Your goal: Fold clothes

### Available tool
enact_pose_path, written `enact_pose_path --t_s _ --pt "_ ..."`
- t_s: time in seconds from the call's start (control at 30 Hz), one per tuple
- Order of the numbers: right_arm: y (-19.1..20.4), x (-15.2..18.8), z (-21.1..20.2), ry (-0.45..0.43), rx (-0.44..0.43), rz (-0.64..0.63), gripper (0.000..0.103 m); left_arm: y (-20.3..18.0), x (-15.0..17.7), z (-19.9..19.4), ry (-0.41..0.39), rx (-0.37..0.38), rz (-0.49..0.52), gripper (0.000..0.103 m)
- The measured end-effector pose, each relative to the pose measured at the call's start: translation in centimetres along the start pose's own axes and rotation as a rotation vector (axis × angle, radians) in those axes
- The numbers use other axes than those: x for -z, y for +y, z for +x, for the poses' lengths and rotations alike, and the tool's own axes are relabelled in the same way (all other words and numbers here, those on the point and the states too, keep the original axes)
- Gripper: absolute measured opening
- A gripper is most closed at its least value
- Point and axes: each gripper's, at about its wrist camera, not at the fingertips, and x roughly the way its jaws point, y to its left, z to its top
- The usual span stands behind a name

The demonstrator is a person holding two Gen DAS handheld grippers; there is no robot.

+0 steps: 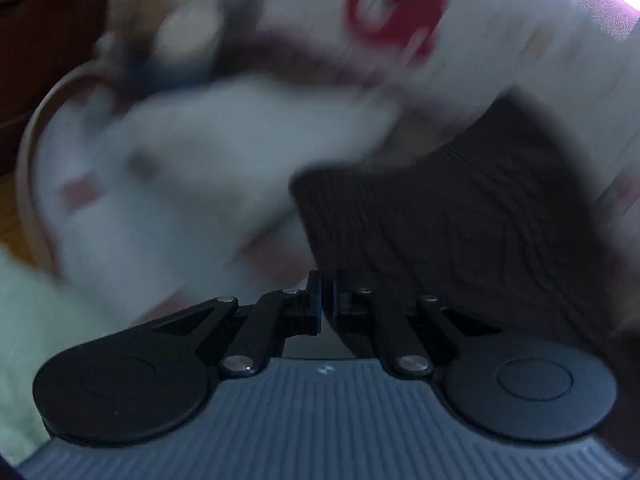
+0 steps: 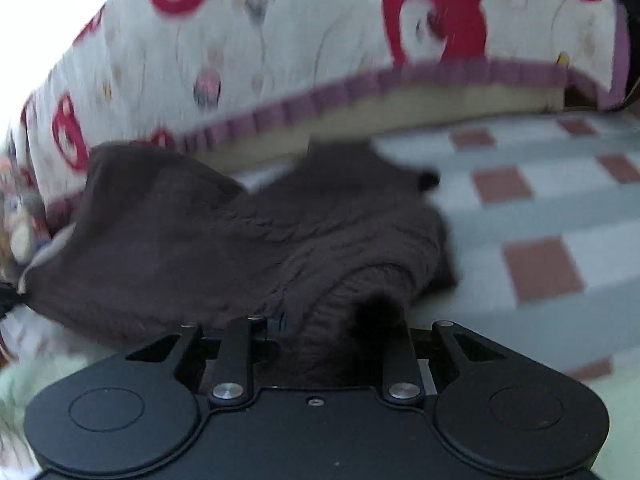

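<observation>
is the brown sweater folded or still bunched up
Bunched: the brown sweater lies rumpled and uneven on the checked sheet, no neat folds visible.

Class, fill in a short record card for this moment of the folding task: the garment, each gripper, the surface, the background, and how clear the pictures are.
garment: dark brown knit sweater, bunched, not folded flat
left gripper: jaws nearly closed on an edge of the sweater
right gripper: knit fabric bunched between the jaws
surface: pale checked bedsheet with reddish squares
background: white quilt with red bear print and purple trim
clarity: both views motion-blurred; left view blurrier
</observation>
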Motion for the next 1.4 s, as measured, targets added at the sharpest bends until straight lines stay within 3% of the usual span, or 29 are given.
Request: enact_pose_path --t_s 0.03,0.07,0.13,0.2,0.23,0.3,0.37,0.43,0.47,0.53,0.6,0.67,0.73,0.83,0.93,1.07,1.13,1.3,1.4 --pt "0.4 0.1 0.7 0.031 0.020 -0.017 0.031 0.6 0.2 1.1 0.054 -0.058 -0.012 0.000" --pt "0.5 -0.2 0.9 0.041 0.031 -0.015 0.031 1.3 -0.2 1.3 0.064 -0.059 -0.053 0.000" --pt "0.4 -0.9 1.1 0.045 0.046 0.004 0.031 1.8 -2.1 0.1 -0.036 -0.039 -0.090 0.000" --pt "0.5 -1.5 1.1 0.052 0.082 0.006 0.031 1.0 -3.7 -1.9 -0.169 -0.082 -0.007 0.000" --pt "0.7 -1.5 1.1 0.059 0.121 -0.009 0.031 0.9 -4.1 -2.5 -0.191 -0.076 0.003 0.000" --pt "1.2 -1.7 1.0 0.073 0.198 -0.040 0.029 1.4 -4.5 -2.2 -0.103 0.025 -0.036 0.001" --pt "1.6 -1.8 1.0 0.087 0.274 -0.071 0.028 2.4 -4.0 -0.5 0.056 0.132 -0.103 0.003" --pt "2.0 -2.0 0.9 0.101 0.351 -0.102 0.028 2.8 -3.3 0.7 0.156 0.154 -0.138 0.003" --pt "2.2 -1.7 1.6 0.157 0.397 -0.126 0.028 2.8 -2.9 1.3 0.194 0.157 -0.138 0.004" --pt "2.7 -0.6 3.5 0.288 0.452 -0.176 0.028 2.4 -2.1 2.4 0.233 0.139 -0.094 0.006" --pt "3.6 -1.0 3.7 0.293 0.477 -0.207 0.030 1.7 -1.4 3.0 0.257 0.150 -0.054 0.016" --pt "4.2 -1.9 3.2 0.296 0.490 -0.179 0.040 1.0 -1.0 3.7 0.282 0.170 -0.030 0.035" --pt "4.3 -2.8 2.2 0.291 0.507 -0.143 0.045 0.5 -1.0 4.3 0.305 0.197 -0.023 0.037" --pt "4.6 -4.1 -0.3 0.219 0.488 -0.073 0.048 -0.2 -0.9 4.2 0.303 0.231 -0.005 0.037" --pt "5.6 -5.8 -1.9 0.115 0.408 -0.032 0.049 -1.5 -1.0 2.9 0.240 0.315 0.031 0.037" --pt "8.3 -11.1 0.8 0.123 0.293 -0.170 0.049 -4.3 -0.8 0.9 0.158 0.394 0.141 0.037" --pt "9.8 -13.9 2.3 0.134 0.236 -0.247 0.049 -7.2 -1.4 0.8 0.134 0.450 0.271 0.039" --pt "11.3 -20.8 8.4 0.223 0.116 -0.374 0.049 -14.9 -2.3 2.1 -0.003 0.445 0.648 0.053" --pt "10.8 -22.0 13.6 0.274 0.159 -0.405 0.049 -17.4 -2.0 4.7 0.012 0.446 0.732 0.053"
